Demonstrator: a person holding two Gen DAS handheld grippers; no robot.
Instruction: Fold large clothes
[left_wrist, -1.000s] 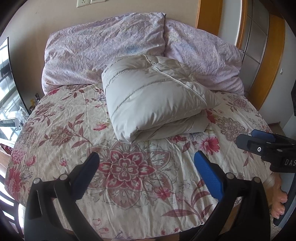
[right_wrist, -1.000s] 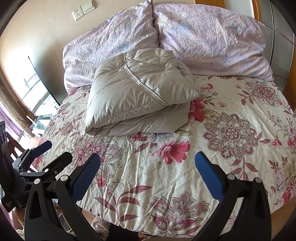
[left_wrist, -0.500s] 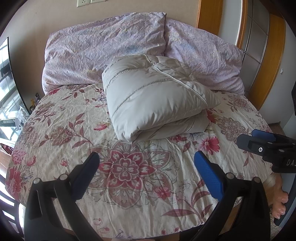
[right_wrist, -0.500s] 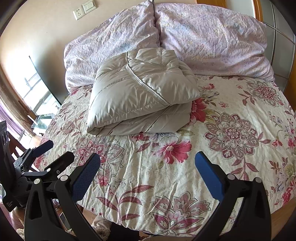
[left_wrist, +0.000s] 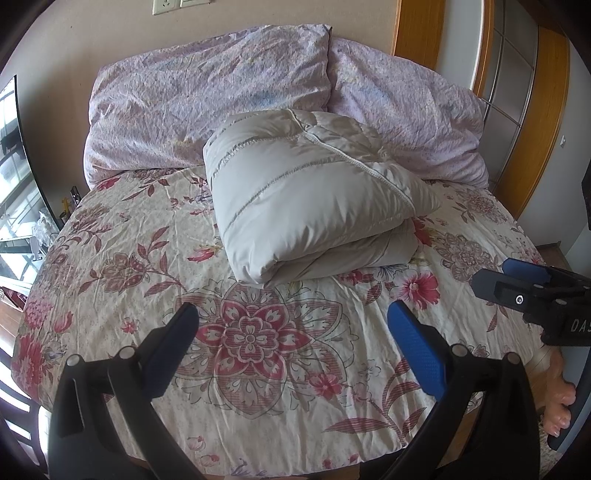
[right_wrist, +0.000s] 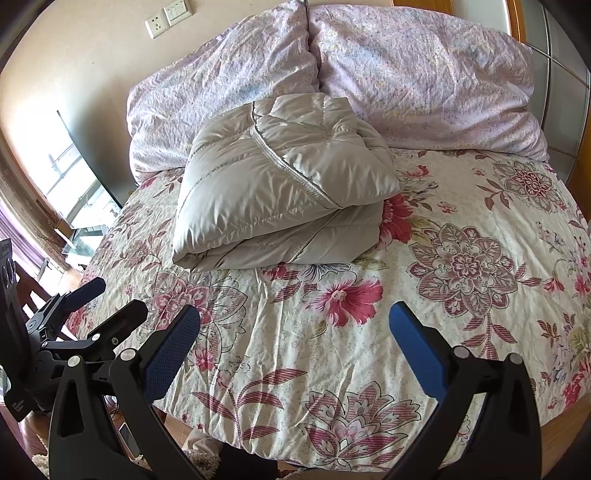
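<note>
Item: quilted jacket (left_wrist: 314, 195), pale grey-beige, satin finish, stitched in horizontal channels. It is found folded into a thick, puffy bundle, with a zip line seen running diagonally across the top layer. It is laid on the bed (left_wrist: 258, 387), toward the head end and roughly centred across the width, with its far edge resting against the pillows.

Item: bed cover, cream ground printed with large red and maroon flowers, somewhat creased. The near edge is seen to drop away toward the floor.

Item: two pillows (right_wrist: 424, 74), lilac patterned cases, crumpled, propped side by side against the wall behind the jacket.

Item: left hand-held gripper (left_wrist: 291, 350), black frame, blue pads. Its jaws are spread wide and nothing is held between them. It is positioned over the foot of the bed, well apart from the jacket.

Item: right hand-held gripper (right_wrist: 293, 339), same make. Its jaws are likewise spread wide and nothing is gripped. It is positioned over the near edge of the bed, well apart from the jacket, and is visible at the right margin of the left wrist view.

Item: wall sockets (right_wrist: 170, 16), white, mounted above the pillows.
</note>
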